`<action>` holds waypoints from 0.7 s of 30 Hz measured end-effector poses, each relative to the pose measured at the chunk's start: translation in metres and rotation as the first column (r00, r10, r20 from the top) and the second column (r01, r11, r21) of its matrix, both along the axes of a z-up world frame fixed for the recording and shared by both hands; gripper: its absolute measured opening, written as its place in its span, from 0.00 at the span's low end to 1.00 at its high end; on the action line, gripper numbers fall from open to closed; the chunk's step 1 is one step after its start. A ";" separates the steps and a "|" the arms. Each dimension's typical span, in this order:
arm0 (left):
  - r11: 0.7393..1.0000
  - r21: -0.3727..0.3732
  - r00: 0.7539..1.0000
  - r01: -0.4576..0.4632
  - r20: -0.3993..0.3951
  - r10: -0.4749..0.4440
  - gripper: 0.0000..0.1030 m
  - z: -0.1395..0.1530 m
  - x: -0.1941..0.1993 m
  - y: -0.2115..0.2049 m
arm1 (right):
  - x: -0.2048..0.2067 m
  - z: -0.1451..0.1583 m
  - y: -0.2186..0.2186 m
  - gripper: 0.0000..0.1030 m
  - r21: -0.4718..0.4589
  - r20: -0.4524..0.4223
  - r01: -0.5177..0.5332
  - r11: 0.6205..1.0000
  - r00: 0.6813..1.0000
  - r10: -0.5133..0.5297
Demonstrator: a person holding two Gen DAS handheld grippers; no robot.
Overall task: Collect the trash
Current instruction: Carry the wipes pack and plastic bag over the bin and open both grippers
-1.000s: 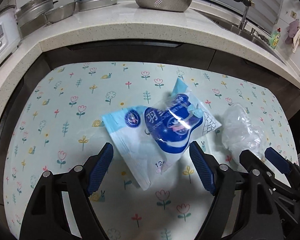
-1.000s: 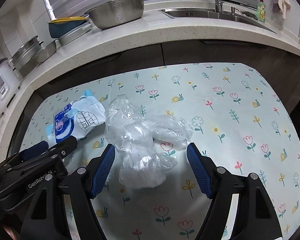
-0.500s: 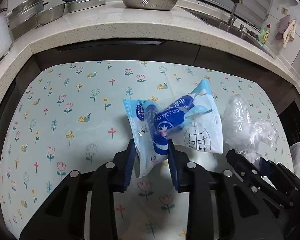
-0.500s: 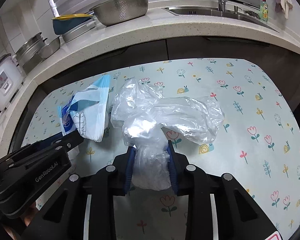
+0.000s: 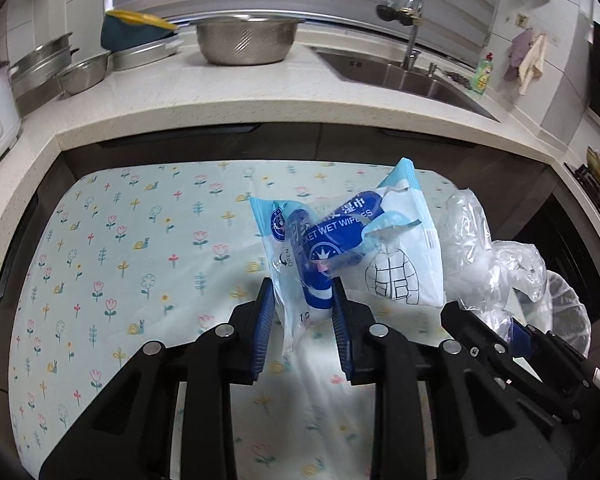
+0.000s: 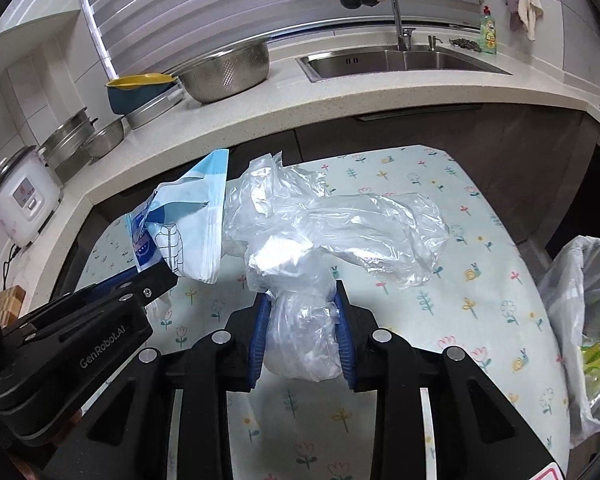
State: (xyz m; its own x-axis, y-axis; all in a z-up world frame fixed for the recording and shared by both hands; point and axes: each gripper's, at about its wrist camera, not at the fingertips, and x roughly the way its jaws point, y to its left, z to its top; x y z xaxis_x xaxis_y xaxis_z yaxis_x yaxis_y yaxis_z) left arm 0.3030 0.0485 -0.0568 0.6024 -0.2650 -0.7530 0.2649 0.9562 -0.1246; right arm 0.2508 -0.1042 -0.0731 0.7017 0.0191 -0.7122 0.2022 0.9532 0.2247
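A blue and white wet wipes pack (image 5: 380, 248) hangs above the floral tablecloth (image 5: 120, 260), crumpled at its lower end between the blue pads of my left gripper (image 5: 302, 292). The jaws are still closing on it. Just to its right, my right gripper (image 6: 300, 296) is shut on a crumpled clear plastic bag (image 6: 340, 224), also held off the cloth. In the right wrist view the wipes pack (image 6: 188, 232) and the left gripper (image 6: 140, 280) show at the left. The left wrist view catches the plastic bag (image 5: 472, 248) at the right.
A bin lined with a clear bag (image 6: 580, 280) stands off the table's right edge, with some rubbish inside. Behind the table runs a pale counter with a steel colander (image 5: 246, 42), pans, a rice cooker (image 6: 24, 196) and a sink (image 6: 400, 60).
Both grippers went from wide open around their items to closed on them. The wipes pack and the plastic bag have left the cloth, and both hands have risen and drifted right.
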 end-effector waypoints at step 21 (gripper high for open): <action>0.974 0.009 0.972 0.227 0.059 -0.227 0.26 0.038 -0.107 -0.150 | -0.142 0.035 -0.143 0.28 0.025 0.074 0.242 0.970 0.967 -0.243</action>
